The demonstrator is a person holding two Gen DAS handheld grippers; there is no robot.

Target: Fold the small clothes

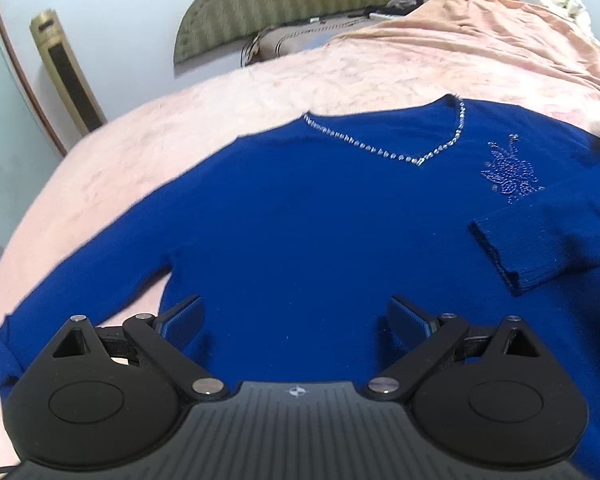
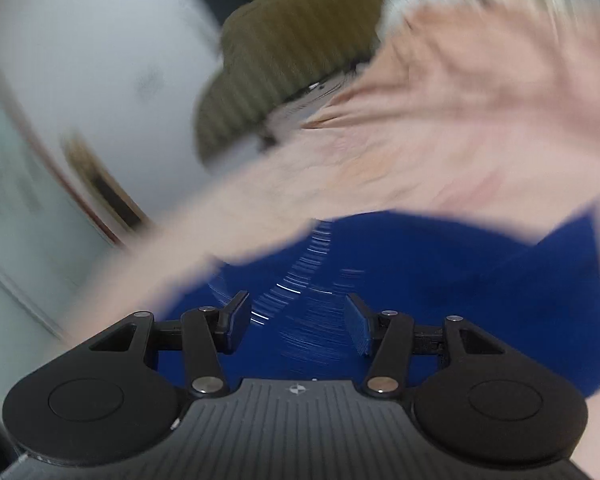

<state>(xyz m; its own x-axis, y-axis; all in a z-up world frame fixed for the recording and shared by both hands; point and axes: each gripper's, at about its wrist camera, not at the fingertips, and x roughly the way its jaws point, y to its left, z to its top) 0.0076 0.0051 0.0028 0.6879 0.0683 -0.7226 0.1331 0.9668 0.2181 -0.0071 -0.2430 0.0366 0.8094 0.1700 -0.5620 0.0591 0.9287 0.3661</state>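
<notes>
A royal-blue knit sweater (image 1: 300, 216) lies front up on the pink bedspread (image 1: 228, 96), with a rhinestone V-neck and a beaded motif (image 1: 510, 176) on the chest. Its right-hand sleeve is folded across the body, ribbed cuff (image 1: 496, 248) on top; the other sleeve (image 1: 60, 300) stretches out to the lower left. My left gripper (image 1: 296, 316) hovers open over the sweater's lower body, nothing between its fingers. In the blurred right wrist view my right gripper (image 2: 298, 324) stands open above the sweater (image 2: 460, 276), its jaws empty.
A green striped headboard (image 1: 284, 0) and dark items lie at the bed's far end. A crumpled peach blanket (image 1: 500, 32) and white cloth (image 1: 564, 4) are piled at the far right. A gold tower appliance (image 1: 66, 72) stands by the wall, left of the bed.
</notes>
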